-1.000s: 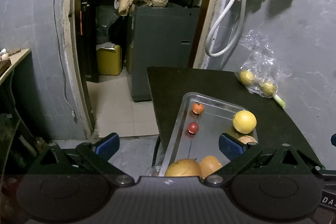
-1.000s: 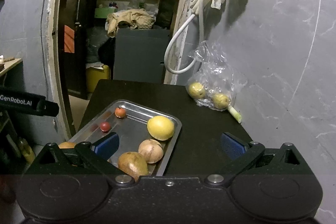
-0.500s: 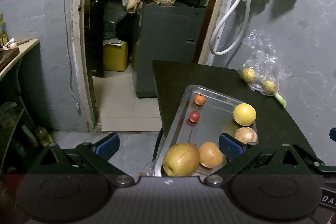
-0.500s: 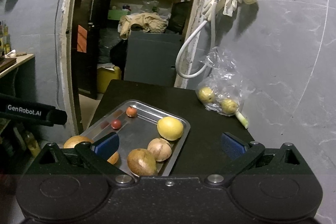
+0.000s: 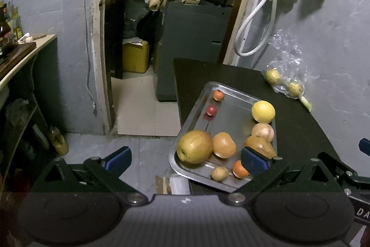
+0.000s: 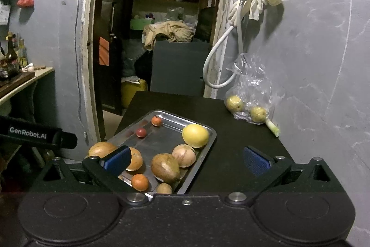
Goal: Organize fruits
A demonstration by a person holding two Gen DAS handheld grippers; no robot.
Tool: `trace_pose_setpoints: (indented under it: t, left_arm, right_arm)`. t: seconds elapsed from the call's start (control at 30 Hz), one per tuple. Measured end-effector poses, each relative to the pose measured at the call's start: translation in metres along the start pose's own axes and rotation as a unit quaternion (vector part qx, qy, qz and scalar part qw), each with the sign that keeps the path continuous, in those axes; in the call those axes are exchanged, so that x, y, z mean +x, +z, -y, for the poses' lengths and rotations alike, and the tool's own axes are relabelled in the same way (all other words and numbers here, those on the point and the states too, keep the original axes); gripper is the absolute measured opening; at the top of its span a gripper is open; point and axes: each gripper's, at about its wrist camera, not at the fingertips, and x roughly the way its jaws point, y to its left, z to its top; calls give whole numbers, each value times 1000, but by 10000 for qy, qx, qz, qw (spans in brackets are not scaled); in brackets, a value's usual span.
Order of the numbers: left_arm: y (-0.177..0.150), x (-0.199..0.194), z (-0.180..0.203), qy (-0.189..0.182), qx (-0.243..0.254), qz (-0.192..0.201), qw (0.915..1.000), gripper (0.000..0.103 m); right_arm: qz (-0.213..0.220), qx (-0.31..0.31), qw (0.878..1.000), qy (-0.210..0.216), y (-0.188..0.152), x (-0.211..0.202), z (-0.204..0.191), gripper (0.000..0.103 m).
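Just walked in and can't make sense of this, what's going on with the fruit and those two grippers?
A person holds a gripper in each hand over a dark table, sorting fruit. Both the left gripper and the right gripper are open and empty, hovering near the close end of a metal tray. The tray holds loose fruit, including a yellow citrus and two small red fruits. A plastic bag of pears sits by the wall, untouched.

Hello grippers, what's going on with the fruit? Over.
Left gripper open, empty. Right gripper open, empty. Fruit in tray; two more bagged. Nothing blocking.
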Motion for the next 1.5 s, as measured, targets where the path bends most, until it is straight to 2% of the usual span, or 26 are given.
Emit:
trace_pose_setpoints:
  t: [0.3,0.7,1.0,1.5]
  left_arm:
    - [-22,-28,5,-10,-54,253,9997,102]
    - [-47,-54,24,4,31,400,9992,102]
    - [-65,-62,29,223,40,241,9995,102]
    - [-86,-73,35,284,73,110,9995,102]
  right_arm:
    - [173,-26,9998,135,-11,-25,10,102]
    - [276,-99,9993,251,-25,-52,25,102]
    - [257,-129,9988,385,-35,-61,36,102]
    - [144,-210,9985,477,-50,-70,42,102]
